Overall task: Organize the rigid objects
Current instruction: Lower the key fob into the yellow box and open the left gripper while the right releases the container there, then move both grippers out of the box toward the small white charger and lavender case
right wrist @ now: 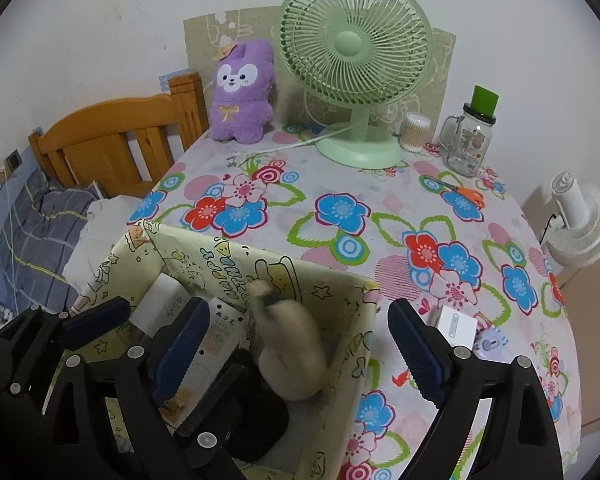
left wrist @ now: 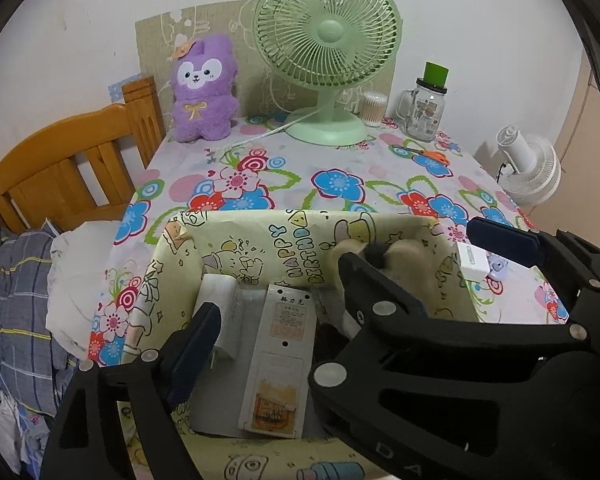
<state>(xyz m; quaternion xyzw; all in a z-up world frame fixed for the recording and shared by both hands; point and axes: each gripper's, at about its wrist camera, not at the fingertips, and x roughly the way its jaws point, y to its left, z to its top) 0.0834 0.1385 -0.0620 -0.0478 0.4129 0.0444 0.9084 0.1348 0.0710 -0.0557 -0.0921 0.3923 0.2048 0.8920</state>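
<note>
A yellow cartoon-print box stands at the near edge of the flowered table. Inside lie a white remote, a white plug adapter and a beige object, blurred in the right wrist view. My left gripper is open over the box's left part. My right gripper is open, its left finger inside the box and its right finger outside the box's right wall. A white charger block and a small purple item lie on the table right of the box.
At the table's back stand a purple plush, a green fan, a cotton swab jar and a glass mug jar with green lid. Orange-handled scissors lie at right. A wooden bedframe is left, a white fan right.
</note>
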